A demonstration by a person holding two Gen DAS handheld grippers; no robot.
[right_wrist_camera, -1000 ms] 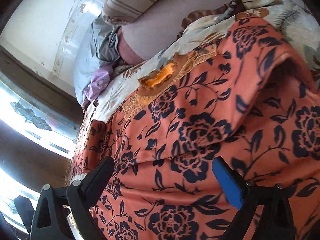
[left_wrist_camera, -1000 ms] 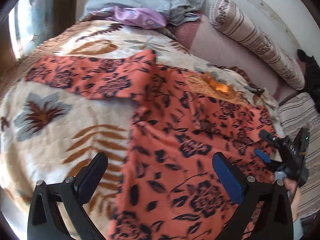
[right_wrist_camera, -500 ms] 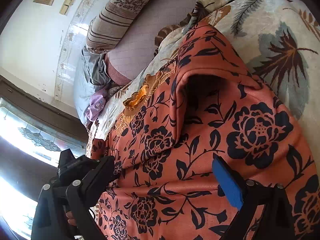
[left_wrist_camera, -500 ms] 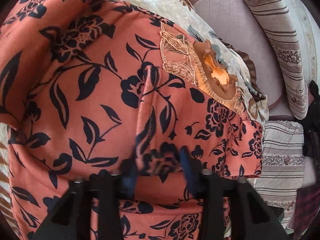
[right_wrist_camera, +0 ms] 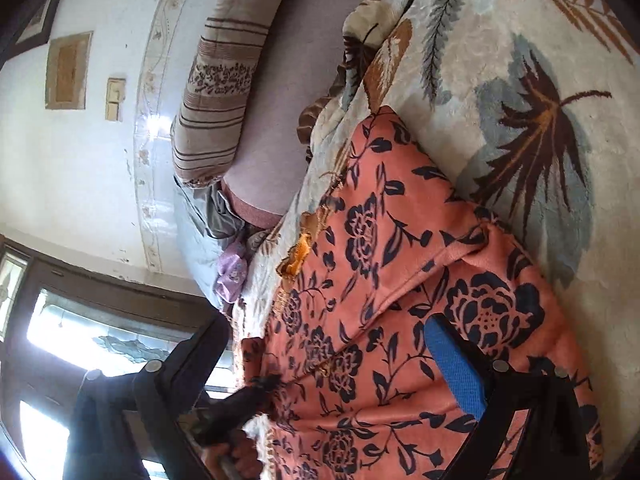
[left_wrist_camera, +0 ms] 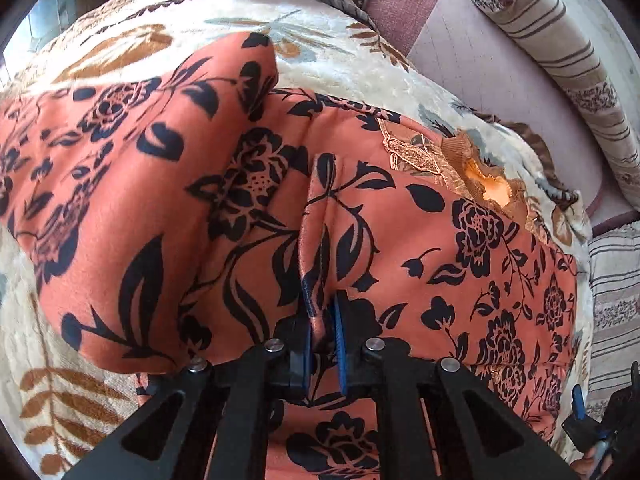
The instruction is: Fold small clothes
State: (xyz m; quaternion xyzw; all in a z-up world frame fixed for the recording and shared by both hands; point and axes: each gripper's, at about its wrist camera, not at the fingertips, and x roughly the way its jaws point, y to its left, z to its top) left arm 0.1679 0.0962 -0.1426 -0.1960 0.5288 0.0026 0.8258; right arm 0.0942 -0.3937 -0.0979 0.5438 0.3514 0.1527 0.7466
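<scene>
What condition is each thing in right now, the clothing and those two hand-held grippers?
Orange floral garment: partly folded, a ridge pinched up.
Left hand-held gripper: shut on the garment.
Right hand-held gripper: open, holding nothing.
Blanket: spread under the garment.

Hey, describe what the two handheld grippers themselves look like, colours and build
Both are matte black plastic. The left gripper has triangular cut-out arms, silver pivot bolts and ribbed blue finger pads. The right gripper matches, with one textured blue pad showing. No cables or sleeves visible.
</scene>
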